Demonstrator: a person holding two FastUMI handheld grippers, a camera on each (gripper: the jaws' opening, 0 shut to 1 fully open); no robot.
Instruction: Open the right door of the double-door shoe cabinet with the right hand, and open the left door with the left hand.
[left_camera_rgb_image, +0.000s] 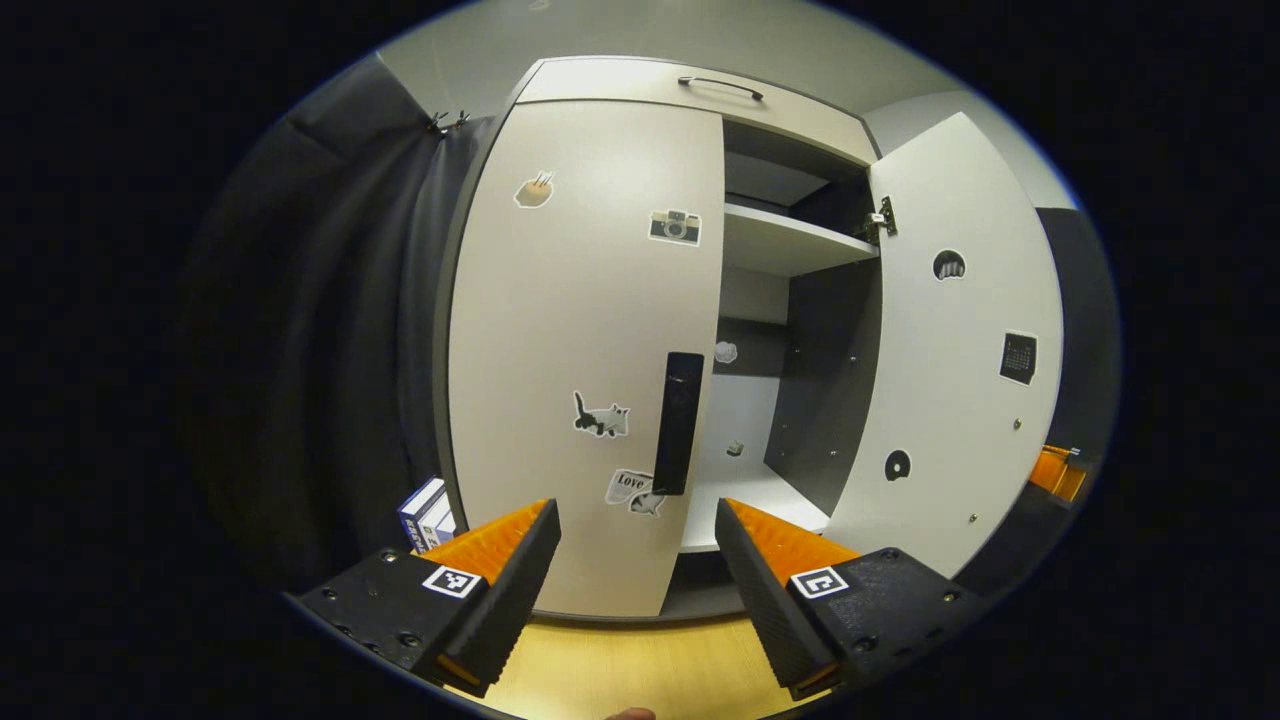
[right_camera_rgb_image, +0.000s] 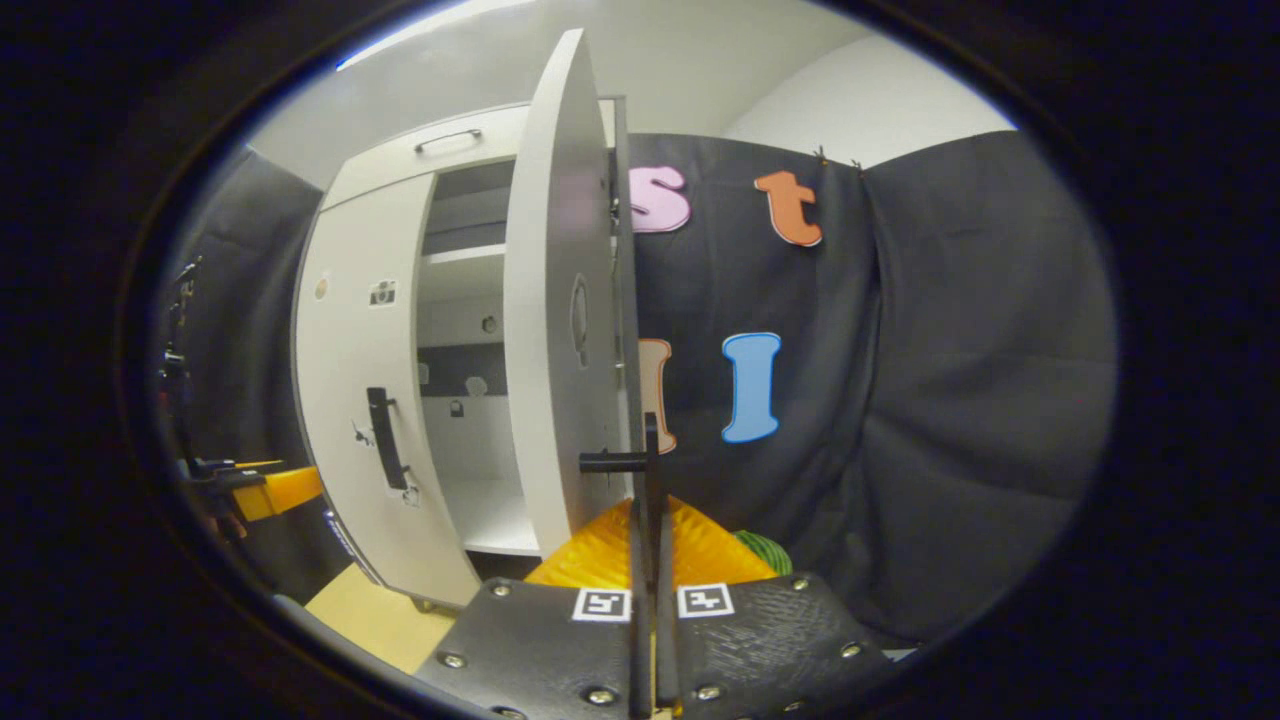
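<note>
1. Left gripper (left_camera_rgb_image: 637, 525) sits level, low in front of the shoe cabinet (left_camera_rgb_image: 690, 90), fingers spread wide, gripping nothing, above the wooden floor (left_camera_rgb_image: 640, 665).
2. Just beyond them, the left door (left_camera_rgb_image: 585, 340) is shut; its vertical black handle (left_camera_rgb_image: 678, 422) stands between the fingertips, untouched.
3. Right gripper (right_camera_rgb_image: 648, 530) has its fingers pinched on the right door's handle (right_camera_rgb_image: 648, 470), upright.
4. Right door (left_camera_rgb_image: 955, 350) is swung open, edge-on in the right gripper view, shelves (left_camera_rgb_image: 790, 245) exposed.
</note>
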